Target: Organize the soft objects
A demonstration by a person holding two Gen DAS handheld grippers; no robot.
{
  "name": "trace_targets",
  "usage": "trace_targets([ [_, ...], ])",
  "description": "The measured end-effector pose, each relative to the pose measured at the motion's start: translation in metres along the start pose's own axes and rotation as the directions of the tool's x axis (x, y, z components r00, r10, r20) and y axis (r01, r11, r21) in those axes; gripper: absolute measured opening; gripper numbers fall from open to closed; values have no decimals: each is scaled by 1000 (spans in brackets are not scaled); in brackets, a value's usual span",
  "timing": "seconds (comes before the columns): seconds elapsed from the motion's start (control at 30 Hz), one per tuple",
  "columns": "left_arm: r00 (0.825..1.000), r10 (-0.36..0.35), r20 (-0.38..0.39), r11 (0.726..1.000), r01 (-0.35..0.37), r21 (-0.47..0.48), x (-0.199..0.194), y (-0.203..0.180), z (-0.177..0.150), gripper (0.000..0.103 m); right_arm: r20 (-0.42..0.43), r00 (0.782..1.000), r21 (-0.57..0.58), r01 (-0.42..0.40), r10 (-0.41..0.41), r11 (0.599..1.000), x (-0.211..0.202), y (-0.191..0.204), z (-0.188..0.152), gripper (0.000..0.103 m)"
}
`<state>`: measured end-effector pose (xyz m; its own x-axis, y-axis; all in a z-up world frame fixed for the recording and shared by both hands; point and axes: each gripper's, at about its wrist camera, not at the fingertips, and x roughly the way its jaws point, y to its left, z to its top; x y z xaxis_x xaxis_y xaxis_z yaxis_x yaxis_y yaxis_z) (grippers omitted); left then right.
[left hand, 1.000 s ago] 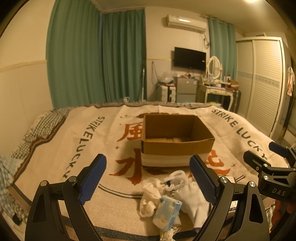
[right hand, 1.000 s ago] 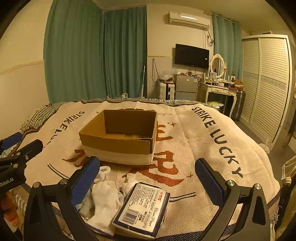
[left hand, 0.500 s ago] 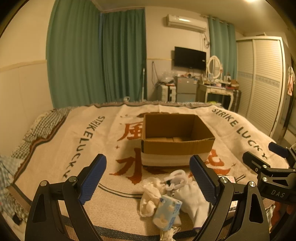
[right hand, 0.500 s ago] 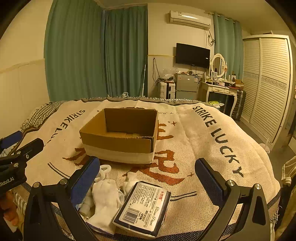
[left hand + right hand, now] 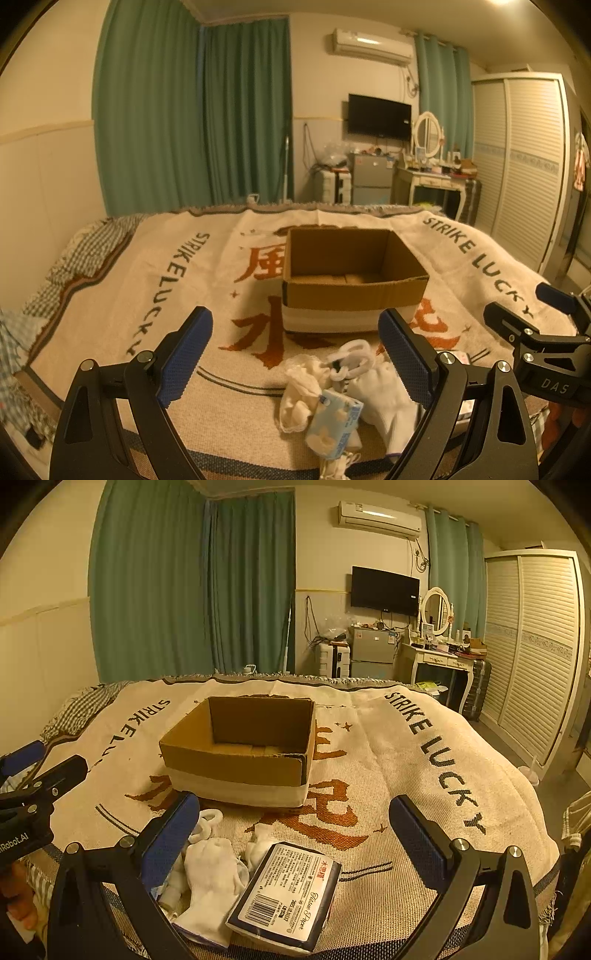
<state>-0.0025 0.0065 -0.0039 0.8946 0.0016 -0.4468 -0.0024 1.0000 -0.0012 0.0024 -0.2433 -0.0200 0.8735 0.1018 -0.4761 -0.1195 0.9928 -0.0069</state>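
Nothing has shifted over the last second: the left tongs hover wide and empty over the small tissue pack and white glove. Behind them on the bed, the cardboard box stands empty. The right tongs, equally wide, hang over the large tissue pack, so sorting has not begun.

Matt cardboard box — coarse woven blanket, knit gloves.

The left gripper's right finger covers part of the white glove, the small tissue pack hides the socks under it, the large tissue packet runs behind the right gripper's frame near the bed's near edge, and its small print is unreadable.
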Motion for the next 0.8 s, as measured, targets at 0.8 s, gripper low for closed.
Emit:
trace_targets([
  [0.8,996,-7,-89,999,11,39,20,-11,-21,93,-169,986,-40,-3,-4,999,16,4,-22,103],
])
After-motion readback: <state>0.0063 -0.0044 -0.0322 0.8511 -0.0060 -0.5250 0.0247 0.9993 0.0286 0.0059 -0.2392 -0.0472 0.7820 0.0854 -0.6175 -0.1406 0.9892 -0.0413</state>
